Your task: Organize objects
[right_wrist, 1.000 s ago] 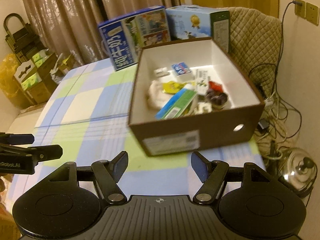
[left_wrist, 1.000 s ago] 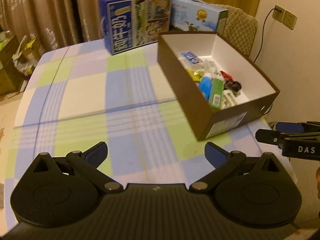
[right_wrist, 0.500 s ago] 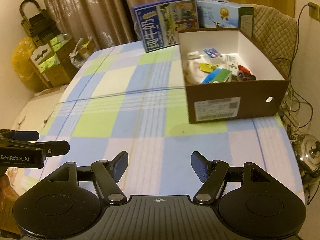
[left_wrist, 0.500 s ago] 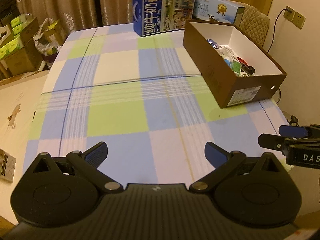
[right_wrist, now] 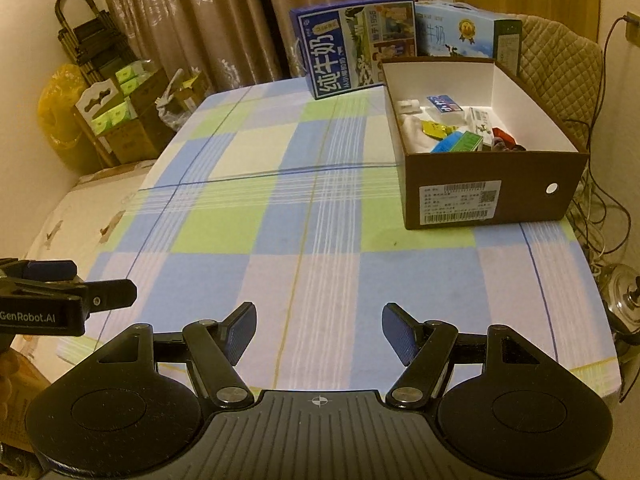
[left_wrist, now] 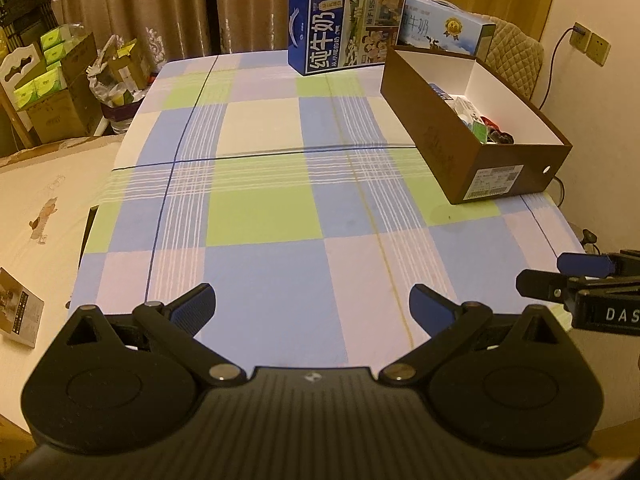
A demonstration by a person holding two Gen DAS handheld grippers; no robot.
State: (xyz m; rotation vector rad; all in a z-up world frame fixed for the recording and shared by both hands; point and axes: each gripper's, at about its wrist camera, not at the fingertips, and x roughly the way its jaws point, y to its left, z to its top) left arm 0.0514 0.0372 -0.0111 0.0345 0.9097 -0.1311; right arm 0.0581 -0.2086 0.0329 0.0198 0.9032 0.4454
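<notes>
— Shoebox (right_wrist: 492, 196) is where the small objects are now, yes? I want to be sure before we go on.

— Yes. From my right wrist camera I see it open on the far right part of the bench (right_wrist: 280, 240), with its labelled end toward me. Inside lie small packets (right_wrist: 456, 142) in a loose heap: something white, something yellow, a blue and green carton, a dark red thing. The checked cloth in front of it carries nothing loose that I can see, so I judge the sorting is nearly done or done.

— And your two grippers?

— Both hold nothing. The left gripper (left_wrist: 312, 308) has its fingers spread wide over the near edge of the bench. The right gripper (right_wrist: 319, 334) also has its fingers apart, empty. They hang side by side, well apart from the box; each shows at the edge of the other's view.

— Why are the milk cartons behind?

— The dark blue milk carton (right_wrist: 352, 44) and the pale blue carton (right_wrist: 460, 28) stand upright at the far edge, just behind the box. I think they are too big for it, so they stay outside, perhaps on purpose.

— Any risk?

— The box sits near the right edge of the bench; a push could slide it off.
</notes>
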